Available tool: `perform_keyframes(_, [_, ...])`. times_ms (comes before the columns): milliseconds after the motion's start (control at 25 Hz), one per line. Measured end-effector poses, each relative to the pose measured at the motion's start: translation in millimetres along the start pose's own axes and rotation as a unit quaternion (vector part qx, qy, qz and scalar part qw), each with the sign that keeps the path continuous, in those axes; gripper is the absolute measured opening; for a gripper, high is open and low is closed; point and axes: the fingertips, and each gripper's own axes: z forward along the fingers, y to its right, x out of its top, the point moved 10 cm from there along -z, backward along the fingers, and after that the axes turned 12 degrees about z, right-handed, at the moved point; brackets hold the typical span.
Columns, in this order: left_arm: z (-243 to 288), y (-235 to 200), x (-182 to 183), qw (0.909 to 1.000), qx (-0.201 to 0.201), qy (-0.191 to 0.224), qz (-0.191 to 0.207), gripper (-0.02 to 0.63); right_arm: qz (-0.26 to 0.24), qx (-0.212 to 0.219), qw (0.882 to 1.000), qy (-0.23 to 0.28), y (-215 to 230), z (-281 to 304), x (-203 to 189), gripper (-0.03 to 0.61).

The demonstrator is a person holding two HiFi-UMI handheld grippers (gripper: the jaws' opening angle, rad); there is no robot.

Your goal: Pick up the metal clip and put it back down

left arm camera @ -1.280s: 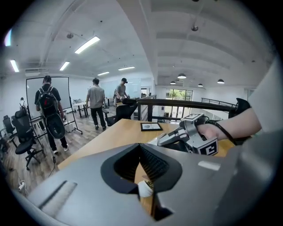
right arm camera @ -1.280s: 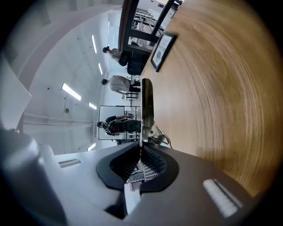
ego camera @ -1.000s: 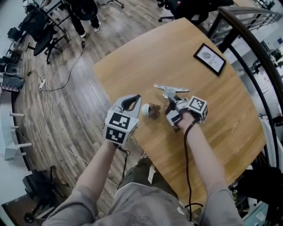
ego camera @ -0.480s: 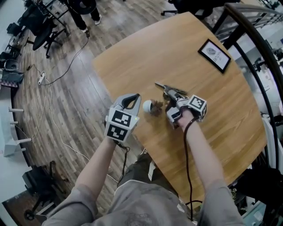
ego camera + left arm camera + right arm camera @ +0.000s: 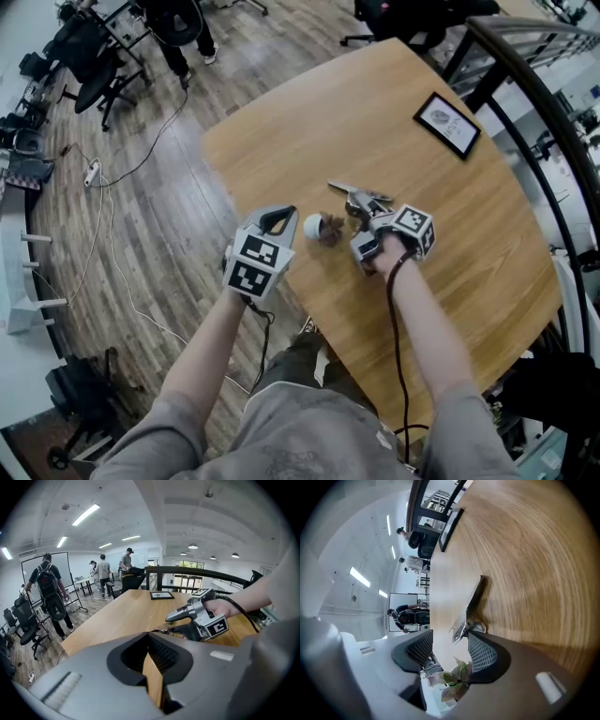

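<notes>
The metal clip [image 5: 359,193] lies flat on the round wooden table [image 5: 375,112], a thin silver bar with a sprung end. My right gripper [image 5: 362,210] sits right behind it, low over the wood. In the right gripper view the clip [image 5: 471,604] runs away from the right gripper [image 5: 450,639]; its near end lies between the fingertips and neither pad presses on it. These jaws have just been opening. My left gripper [image 5: 281,217] hovers at the table's near-left edge, its fingers meeting at the tips around nothing. It [image 5: 151,637] points across the table at the right hand.
A small potted plant [image 5: 324,229] in a white pot stands between the two grippers. A black picture frame [image 5: 447,123] lies at the table's far right. A dark railing [image 5: 534,75] curves behind the table. People and office chairs stand on the wooden floor [image 5: 141,234] to the left.
The right gripper's jaws, shut on the clip before, have spread apart, and the clip now rests on the table. The left gripper has hardly shifted.
</notes>
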Motion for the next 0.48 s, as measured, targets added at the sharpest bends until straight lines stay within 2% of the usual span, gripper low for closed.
perform_keyframes(120, [-10, 5, 9, 0.9999, 0.004, 0.009, 0.007, 0.000, -0.059, -0.026, 0.998, 0.011, -9, -18, -3, 0.221])
perform_keyframes(240, [-27, 7, 22, 0.9996, 0.011, 0.023, 0.014, 0.000, -0.171, -0.036, 0.984, 0.020, -37, -42, -11, 0.221])
perform_keyframes(320, [-40, 8, 30, 0.9990, 0.017, 0.037, 0.020, 0.000, -0.237, -0.012, 0.971, 0.021, -64, -61, -21, 0.221])
perform_keyframes(400, [-54, 11, 39, 0.9981, 0.024, 0.050, 0.026, 0.000, -0.282, 0.024, 0.959, 0.022, -88, -81, -31, 0.219])
perform_keyframes(480, [-69, 15, 49, 0.9971, 0.031, 0.062, 0.032, 0.000, -0.334, 0.049, 0.941, 0.027, -111, -102, -43, 0.219])
